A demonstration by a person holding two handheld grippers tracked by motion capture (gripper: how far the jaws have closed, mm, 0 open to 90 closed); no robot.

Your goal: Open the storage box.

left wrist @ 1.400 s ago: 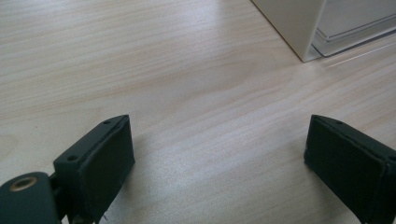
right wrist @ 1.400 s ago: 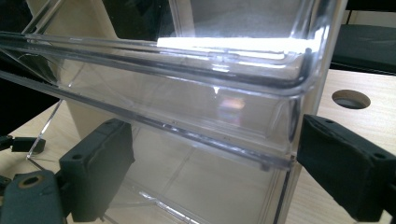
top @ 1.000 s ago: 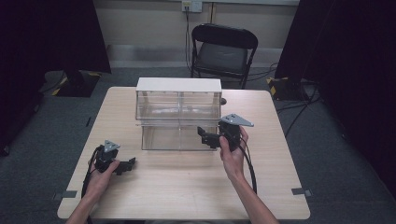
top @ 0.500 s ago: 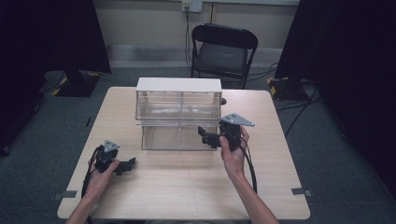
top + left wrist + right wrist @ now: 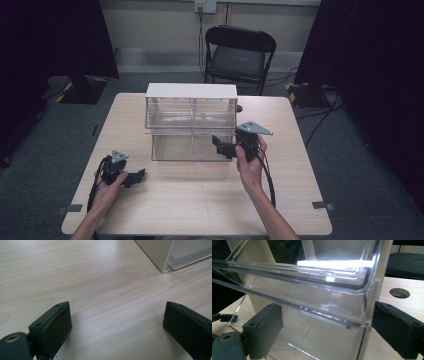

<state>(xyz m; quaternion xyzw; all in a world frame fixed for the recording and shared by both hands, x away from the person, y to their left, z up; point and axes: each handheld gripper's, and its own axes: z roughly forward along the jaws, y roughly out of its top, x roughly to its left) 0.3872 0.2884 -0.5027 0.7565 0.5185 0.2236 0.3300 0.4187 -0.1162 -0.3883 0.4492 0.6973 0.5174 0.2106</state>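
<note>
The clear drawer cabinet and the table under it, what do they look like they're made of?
The clear two-tier drawer cabinet looks like glossy transparent plastic: you see through its fronts, and they carry bright glare streaks. Its white top and side panels look opaque and matte, perhaps plastic too. The pale wood-grain table shows fine streaked grain with a soft sheen, so likely laminate or veneer rather than raw wood.

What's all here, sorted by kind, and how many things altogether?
Grippers: 2, the left gripper and the right gripper
Clear drawer cabinets: 1
Tables: 1
Chairs: 1
Total: 5
</note>
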